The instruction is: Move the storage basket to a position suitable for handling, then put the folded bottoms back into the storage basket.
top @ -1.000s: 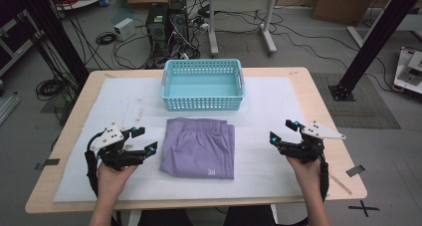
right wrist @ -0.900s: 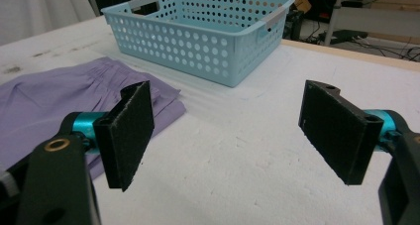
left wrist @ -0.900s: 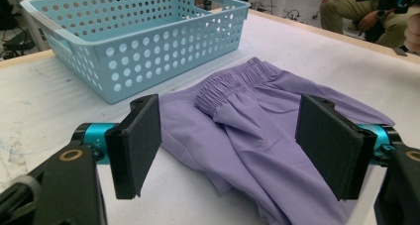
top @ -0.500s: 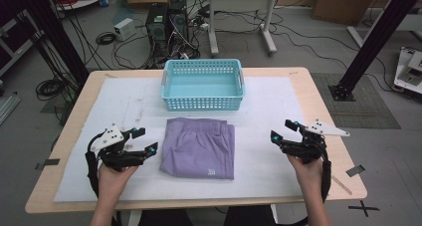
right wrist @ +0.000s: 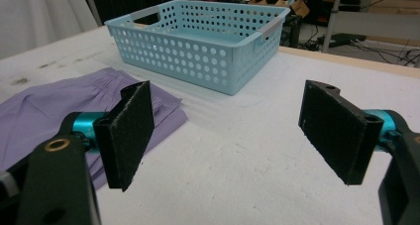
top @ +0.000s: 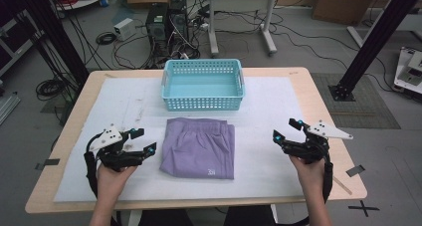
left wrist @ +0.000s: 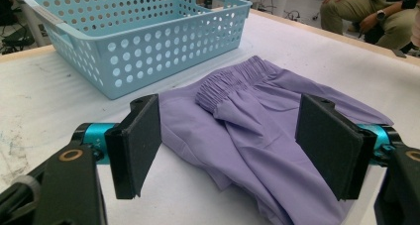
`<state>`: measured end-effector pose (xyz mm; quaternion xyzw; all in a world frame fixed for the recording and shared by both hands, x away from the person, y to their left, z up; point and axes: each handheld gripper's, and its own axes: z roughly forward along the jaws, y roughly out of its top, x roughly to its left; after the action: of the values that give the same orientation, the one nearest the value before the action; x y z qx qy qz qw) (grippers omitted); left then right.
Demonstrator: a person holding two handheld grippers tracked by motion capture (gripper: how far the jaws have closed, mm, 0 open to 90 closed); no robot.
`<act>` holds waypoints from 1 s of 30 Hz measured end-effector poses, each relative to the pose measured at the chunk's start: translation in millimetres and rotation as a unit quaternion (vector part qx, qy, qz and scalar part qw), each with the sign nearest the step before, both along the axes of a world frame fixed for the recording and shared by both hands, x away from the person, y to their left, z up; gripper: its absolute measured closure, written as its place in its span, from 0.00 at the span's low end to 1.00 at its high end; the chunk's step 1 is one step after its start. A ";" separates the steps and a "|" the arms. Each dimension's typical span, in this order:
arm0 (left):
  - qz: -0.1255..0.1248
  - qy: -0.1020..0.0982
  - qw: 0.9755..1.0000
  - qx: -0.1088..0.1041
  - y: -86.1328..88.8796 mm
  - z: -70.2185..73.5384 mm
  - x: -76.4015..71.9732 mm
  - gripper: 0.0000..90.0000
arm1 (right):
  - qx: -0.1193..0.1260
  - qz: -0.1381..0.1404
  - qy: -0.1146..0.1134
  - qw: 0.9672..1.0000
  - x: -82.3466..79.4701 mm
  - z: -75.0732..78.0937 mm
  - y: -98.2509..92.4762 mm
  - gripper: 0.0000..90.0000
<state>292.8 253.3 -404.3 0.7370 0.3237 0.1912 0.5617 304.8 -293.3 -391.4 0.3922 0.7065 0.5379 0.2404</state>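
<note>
The folded lavender shorts (top: 198,147) are lying flat on the white sheet (top: 268,111) that is covering the wooden table (top: 321,106), about midway between the table's left and right edges and nearer its front edge than its back edge. Their elastic waistband (left wrist: 233,79) is facing the back edge, and a small white mark is showing near their front hem. Just behind them, apart from the cloth, a light blue perforated basket (top: 203,84) is standing upright near the back edge, with nothing visible inside it.

The left gripper (top: 141,142) is sitting just beside the left edge of the shorts, held by the person's left hand (top: 113,173) close to the table's front left corner. Its 2 black pads are standing wide apart, framing the shorts in the left gripper view (left wrist: 228,145) without touching them and pinching nothing.

The right gripper (top: 287,130) is resting well apart from the shorts, toward the table's right edge, held by the right hand (top: 309,169). Its 2 pads are likewise spread wide and holding nothing; in the right gripper view (right wrist: 223,138) bare white sheet is lying between them, with the shorts off to the left and the basket beyond.
</note>
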 end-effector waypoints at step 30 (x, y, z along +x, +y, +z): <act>0.003 0.024 1.000 -0.004 1.9 -4.9 2.7 0.29 | -0.017 -0.002 -0.002 1.000 -0.2 -2.4 6.9 0.24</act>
<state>295.5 255.3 -409.3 0.7384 0.3398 0.1739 0.5560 304.5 -286.4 -393.9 0.3884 0.7144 0.5259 0.2495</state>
